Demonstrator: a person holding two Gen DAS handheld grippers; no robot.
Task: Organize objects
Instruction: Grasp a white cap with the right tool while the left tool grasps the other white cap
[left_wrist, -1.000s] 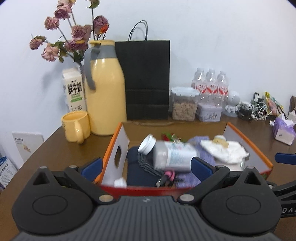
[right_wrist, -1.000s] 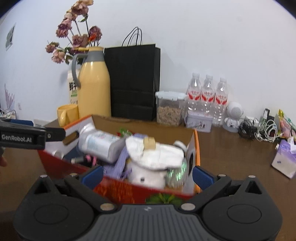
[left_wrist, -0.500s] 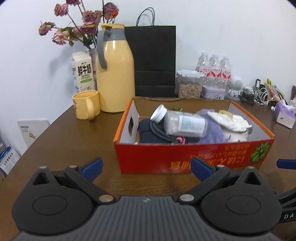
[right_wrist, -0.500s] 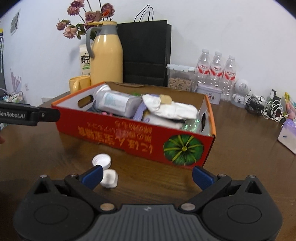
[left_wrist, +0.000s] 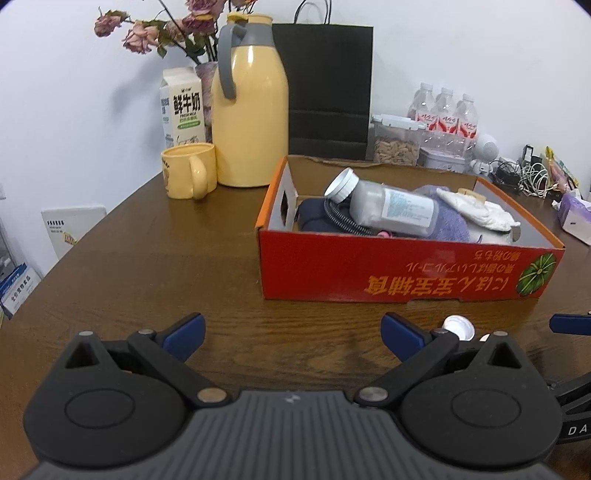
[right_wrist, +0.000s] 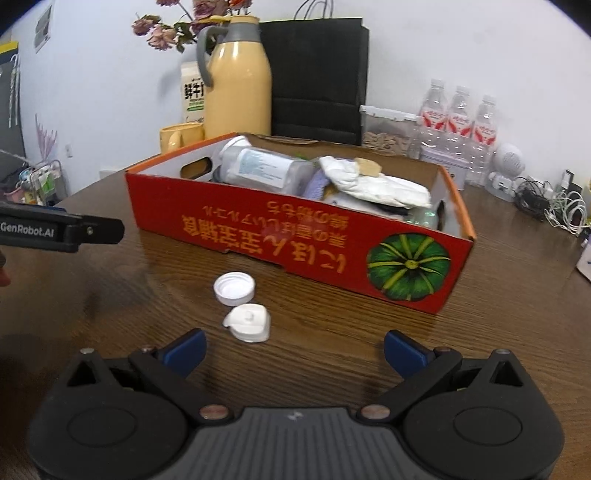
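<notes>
A red cardboard box (left_wrist: 406, 273) (right_wrist: 295, 232) with a pumpkin picture stands on the brown table. Inside lie a clear bottle with a white cap (left_wrist: 388, 208) (right_wrist: 266, 168), a dark pouch with a cable (left_wrist: 317, 219), a purple cloth (left_wrist: 447, 221) and white cloth (left_wrist: 480, 210) (right_wrist: 376, 186). In front of the box lie a white round cap (right_wrist: 234, 288) (left_wrist: 459, 327) and a white lid piece (right_wrist: 248, 321). My left gripper (left_wrist: 291, 332) is open, short of the box. My right gripper (right_wrist: 293, 347) is open, just behind the lid piece. The left gripper's arm (right_wrist: 62, 229) shows at the left.
Behind the box stand a yellow thermos (left_wrist: 249, 107), a yellow mug (left_wrist: 188, 170), a milk carton (left_wrist: 183, 107), dried flowers (left_wrist: 162, 29), a black paper bag (left_wrist: 328, 88), a snack container (left_wrist: 395, 142) and water bottles (left_wrist: 445, 114). Cables (right_wrist: 554, 206) and a tissue pack (left_wrist: 574, 218) lie right.
Both grippers have pulled back from the box and away toward the table's front. The box now rests on the table ahead, and the two white caps have come into view.
</notes>
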